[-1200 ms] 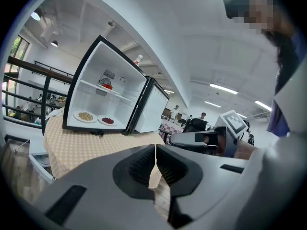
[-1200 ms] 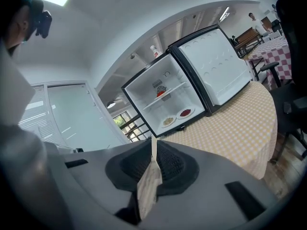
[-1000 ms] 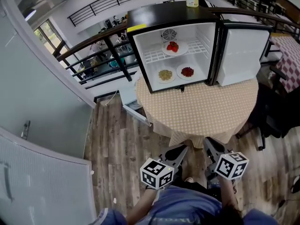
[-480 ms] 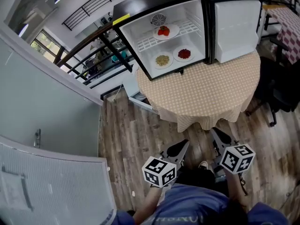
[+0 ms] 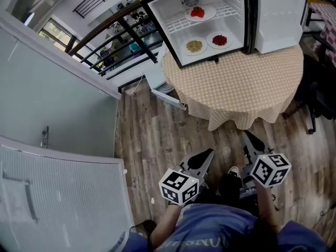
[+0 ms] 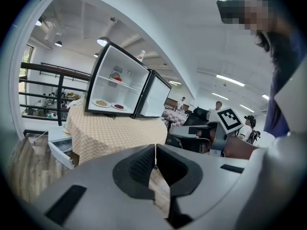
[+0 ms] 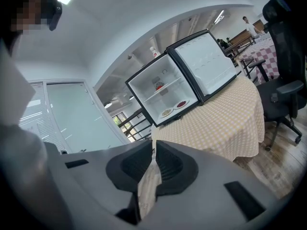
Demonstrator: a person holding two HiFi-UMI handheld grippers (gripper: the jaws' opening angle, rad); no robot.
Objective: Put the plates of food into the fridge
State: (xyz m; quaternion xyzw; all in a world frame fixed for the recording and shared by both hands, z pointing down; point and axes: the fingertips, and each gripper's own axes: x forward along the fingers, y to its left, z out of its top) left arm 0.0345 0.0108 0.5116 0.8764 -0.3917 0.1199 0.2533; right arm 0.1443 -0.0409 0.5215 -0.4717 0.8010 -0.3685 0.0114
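Observation:
The small black fridge (image 5: 210, 22) stands open on the round table (image 5: 236, 88), its door (image 5: 278, 17) swung out to the right. Three plates are inside. One with red food (image 5: 198, 12) sits on the wire shelf. On the fridge floor are one with yellowish food (image 5: 195, 45) and one with dark red food (image 5: 219, 39). My left gripper (image 5: 208, 154) and right gripper (image 5: 247, 137) hang low over the wooden floor, well short of the table. Both are shut and empty. The fridge (image 6: 120, 87) and the same fridge (image 7: 168, 95) show far ahead of each shut gripper (image 6: 154, 150) (image 7: 153, 150).
A checked cloth hangs over the table edge. A white open drawer unit (image 5: 167, 94) stands by the table's left side, before a black railing (image 5: 113, 33). A glass partition (image 5: 47, 104) runs along the left. A dark chair (image 5: 320, 96) stands at right. People sit farther back (image 6: 218, 107).
The table and fridge have slid up and away in the head view, with more floor between them and me. Both grippers stay low near my body, shut.

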